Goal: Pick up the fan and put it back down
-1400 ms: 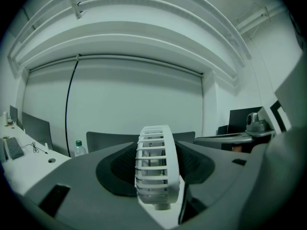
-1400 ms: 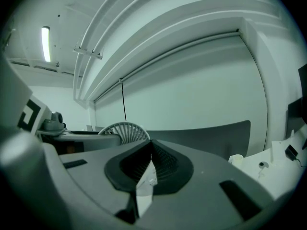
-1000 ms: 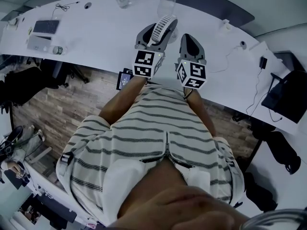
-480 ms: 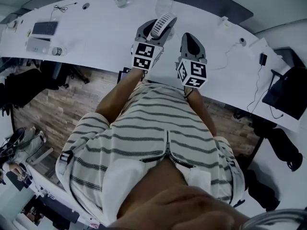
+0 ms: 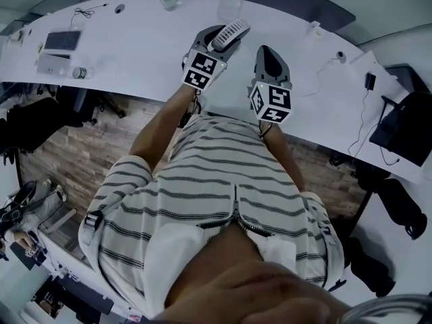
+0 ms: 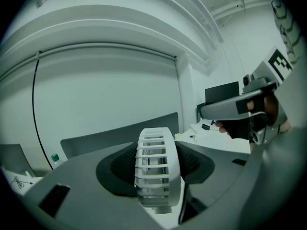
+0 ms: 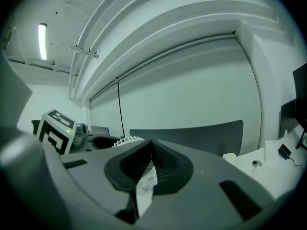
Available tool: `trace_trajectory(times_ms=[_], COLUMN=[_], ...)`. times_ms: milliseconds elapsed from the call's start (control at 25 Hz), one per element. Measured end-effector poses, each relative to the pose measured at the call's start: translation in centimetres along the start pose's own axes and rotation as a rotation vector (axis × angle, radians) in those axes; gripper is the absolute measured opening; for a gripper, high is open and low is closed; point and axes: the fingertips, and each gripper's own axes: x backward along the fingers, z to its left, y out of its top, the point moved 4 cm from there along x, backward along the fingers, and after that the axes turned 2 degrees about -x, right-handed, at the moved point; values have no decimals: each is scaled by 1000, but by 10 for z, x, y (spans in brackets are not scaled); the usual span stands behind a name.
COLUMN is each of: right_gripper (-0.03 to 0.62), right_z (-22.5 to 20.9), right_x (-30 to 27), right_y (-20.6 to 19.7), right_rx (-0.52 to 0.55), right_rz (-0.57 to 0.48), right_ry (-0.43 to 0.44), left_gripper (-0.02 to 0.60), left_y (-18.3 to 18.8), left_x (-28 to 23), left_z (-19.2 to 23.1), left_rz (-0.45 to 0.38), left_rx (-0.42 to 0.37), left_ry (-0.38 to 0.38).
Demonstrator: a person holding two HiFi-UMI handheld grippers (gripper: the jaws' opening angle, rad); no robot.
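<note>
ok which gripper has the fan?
The left gripper: its jaws clamp the white slatted fan. The right gripper is shut, no fan.

No legible text anywhere, print on white tag (image 7: 145,188) too small

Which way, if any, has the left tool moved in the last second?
Yes. In the head view the left tool, holding the fan, has shifted up-picture and slightly left, from the near edge of the table to farther over it.

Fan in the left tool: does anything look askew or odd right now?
The fan looks fine, gripped edge-on in the left tool. Odd: a small white printed tag sits pinched in the shut jaws of the right tool.
</note>
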Motion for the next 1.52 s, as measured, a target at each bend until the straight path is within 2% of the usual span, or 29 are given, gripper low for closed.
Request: trace_trajectory(times_ms=[320, 520, 1000, 1320, 1520], right_gripper=[12, 12, 12, 12, 12], right_z=[-3, -4, -5, -5, -3], right_x=[2, 5, 11, 15, 17], right_y=[-1, -1, -1, -3, -6], right_rx=[-2, -1, -10, -11, 7], right_rz=[0, 1, -1, 1, 5], right_ry=[-10, -18, -24, -32, -34], left_gripper=[227, 227, 227, 227, 227], left_y=[-18, -31, -50, -71, -84], left_x=[-19, -27, -53, -68, -77], left_z=[0, 0, -16, -18, -17], left_rz=[36, 59, 77, 124, 154], left_rx=[-51, -58, -134, -145, -134], left_ry=[-155, -220, -414, -557, -593])
